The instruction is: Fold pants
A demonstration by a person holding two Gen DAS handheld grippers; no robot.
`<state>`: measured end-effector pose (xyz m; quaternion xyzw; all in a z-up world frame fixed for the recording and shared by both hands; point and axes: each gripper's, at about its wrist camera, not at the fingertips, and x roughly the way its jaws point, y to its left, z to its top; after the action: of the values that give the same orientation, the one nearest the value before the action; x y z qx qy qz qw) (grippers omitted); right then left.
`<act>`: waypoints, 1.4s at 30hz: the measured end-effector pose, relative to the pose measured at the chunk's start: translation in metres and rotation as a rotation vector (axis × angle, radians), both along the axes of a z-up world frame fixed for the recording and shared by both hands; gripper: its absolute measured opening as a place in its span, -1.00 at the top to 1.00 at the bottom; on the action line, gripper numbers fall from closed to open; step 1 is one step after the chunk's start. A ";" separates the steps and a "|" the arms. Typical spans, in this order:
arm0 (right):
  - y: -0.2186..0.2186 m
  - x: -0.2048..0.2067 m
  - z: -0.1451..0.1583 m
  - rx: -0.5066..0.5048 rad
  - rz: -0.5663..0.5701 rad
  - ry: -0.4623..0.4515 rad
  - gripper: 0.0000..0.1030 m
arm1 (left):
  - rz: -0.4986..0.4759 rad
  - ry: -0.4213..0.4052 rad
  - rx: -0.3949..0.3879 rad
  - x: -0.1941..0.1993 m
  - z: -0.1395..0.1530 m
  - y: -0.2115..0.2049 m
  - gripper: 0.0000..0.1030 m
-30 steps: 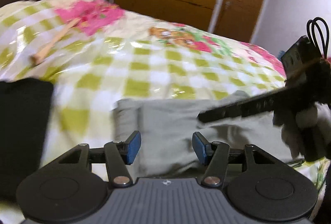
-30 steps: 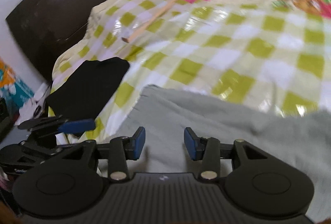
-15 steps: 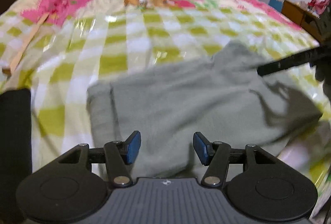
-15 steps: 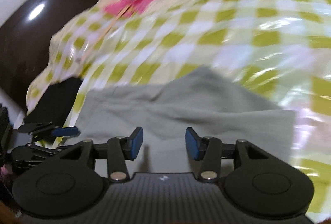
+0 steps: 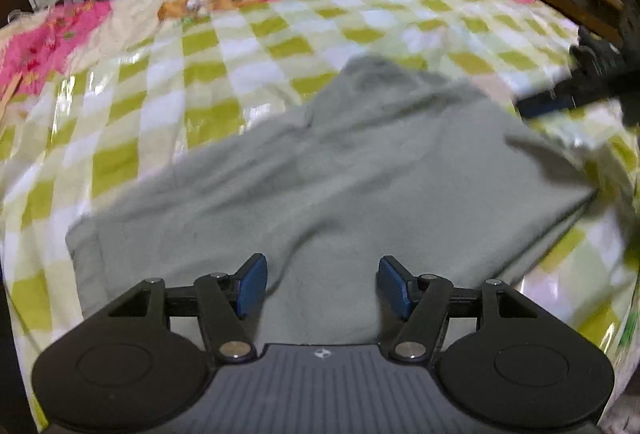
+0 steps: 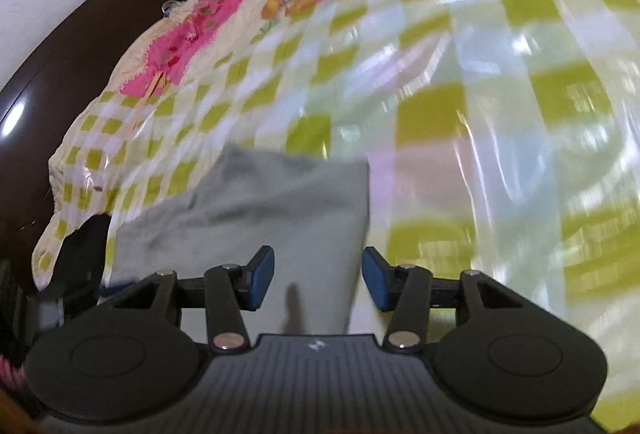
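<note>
Compared with a second ago both grippers are seen pulled back with jaws apart and empty, left gripper [image 5: 322,284] over the near edge of the grey pants [image 5: 340,169], right gripper [image 6: 318,284] swung to their far end, pants lying flat on the checked bedspread [image 5: 208,45], so the next fold looks unstarted.
</note>
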<state>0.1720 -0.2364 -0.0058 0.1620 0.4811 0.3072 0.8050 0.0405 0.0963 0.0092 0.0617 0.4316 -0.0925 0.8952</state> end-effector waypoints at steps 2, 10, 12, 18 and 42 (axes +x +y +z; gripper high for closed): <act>-0.009 -0.006 -0.007 0.053 -0.010 0.046 0.01 | 0.000 -0.053 -0.033 0.010 0.007 -0.007 -0.42; -0.011 -0.007 -0.024 0.232 0.009 0.136 0.00 | 0.113 -0.233 0.021 0.045 0.006 -0.034 -0.43; -0.005 -0.005 -0.025 0.258 0.039 0.128 0.00 | 0.171 -0.225 0.032 0.051 0.002 -0.027 -0.42; 0.005 0.007 -0.039 0.335 0.055 0.143 -0.05 | 0.251 -0.138 0.089 0.051 -0.028 -0.006 -0.45; -0.030 0.071 -0.058 0.355 0.140 0.292 -0.01 | 0.259 -0.121 0.071 0.058 -0.031 -0.009 -0.52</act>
<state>0.2433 -0.2660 -0.0642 0.3099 0.5411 0.4153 0.6624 0.0989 0.0868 -0.0214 0.0425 0.3843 0.0428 0.9212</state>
